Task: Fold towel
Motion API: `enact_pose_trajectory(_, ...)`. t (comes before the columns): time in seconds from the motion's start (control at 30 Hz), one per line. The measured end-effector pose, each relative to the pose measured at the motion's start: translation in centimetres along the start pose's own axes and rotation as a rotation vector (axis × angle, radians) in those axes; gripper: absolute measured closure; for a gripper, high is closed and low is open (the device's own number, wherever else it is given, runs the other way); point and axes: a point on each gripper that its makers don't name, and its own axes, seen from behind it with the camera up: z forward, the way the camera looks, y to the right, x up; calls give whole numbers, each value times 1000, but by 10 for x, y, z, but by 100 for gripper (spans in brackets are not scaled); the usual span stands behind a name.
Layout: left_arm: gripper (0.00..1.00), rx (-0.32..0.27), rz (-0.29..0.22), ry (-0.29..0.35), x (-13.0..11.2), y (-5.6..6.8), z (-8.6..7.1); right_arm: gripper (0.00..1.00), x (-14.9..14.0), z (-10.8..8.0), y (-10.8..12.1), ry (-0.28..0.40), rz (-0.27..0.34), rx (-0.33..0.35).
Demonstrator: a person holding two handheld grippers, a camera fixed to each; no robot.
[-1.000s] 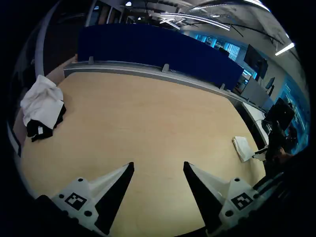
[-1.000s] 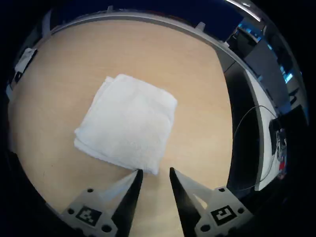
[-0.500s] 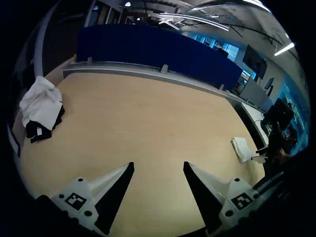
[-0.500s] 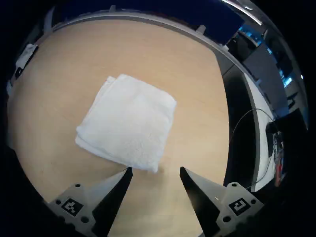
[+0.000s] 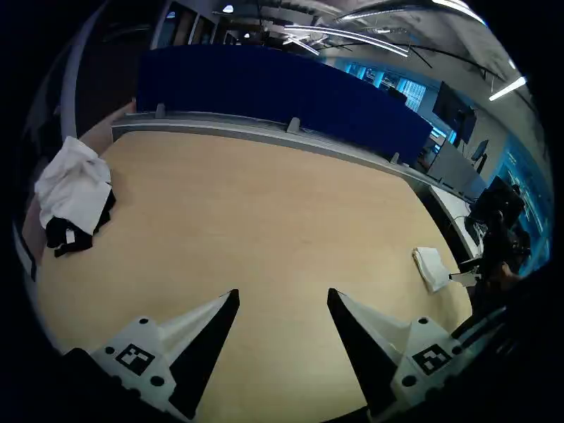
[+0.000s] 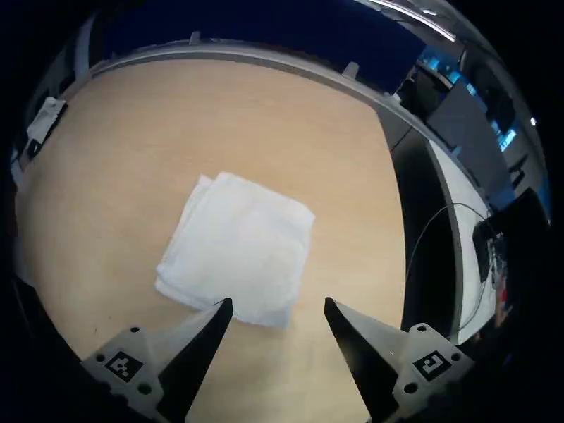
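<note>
One folded towel (image 6: pixel 236 247) is laid just ahead of the right gripper (image 6: pixel 277 302), spread wide, empty. Left gripper (image 5: pixel 282 292): likewise. One clothes heap (image 5: pixel 74 190) is seen far left of it.

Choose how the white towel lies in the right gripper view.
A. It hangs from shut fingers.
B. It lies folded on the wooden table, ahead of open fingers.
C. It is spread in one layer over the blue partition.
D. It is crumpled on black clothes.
B: the towel rests folded, layered edges showing, on the table, just ahead of the right gripper, whose fingers stand apart.
</note>
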Motion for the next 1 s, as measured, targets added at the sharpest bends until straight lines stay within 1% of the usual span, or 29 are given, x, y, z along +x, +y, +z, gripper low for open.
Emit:
enact_pose_trajectory(0.1, 8, -2, 1, 5, 3, -1, 0, 0, 12, -4, -3, 37, 11, -8)
enact_pose_trajectory(0.2, 8, -3, 6, 12, 6, -2, 0, 0, 34, -12, -6, 117, 31, -30)
enact_pose_trajectory(0.3, 8, -4, 8, 18, 11, -4, 0, 0, 57, -22, -10, 202, 76, -41)
enact_pose_trajectory(0.4, 8, -8, 11, 28, 16, -5, 2, 0, 82, -36, -12, 305, 132, -49)
enact_pose_trajectory(0.57, 8, -11, 15, 52, 27, -6, 3, 0, 123, -67, -19, 506, 223, -44)
enact_pose_trajectory(0.67, 8, -12, 16, 66, 33, -7, 3, 0, 140, -83, -24, 596, 265, -40)
enact_pose_trajectory(0.8, 8, -13, 22, 86, 40, -9, 4, 0, 155, -98, -30, 676, 289, -36)
enact_pose_trajectory(1.0, 8, -10, 34, 124, 52, -13, 5, 0, 169, -114, -38, 738, 293, -55)
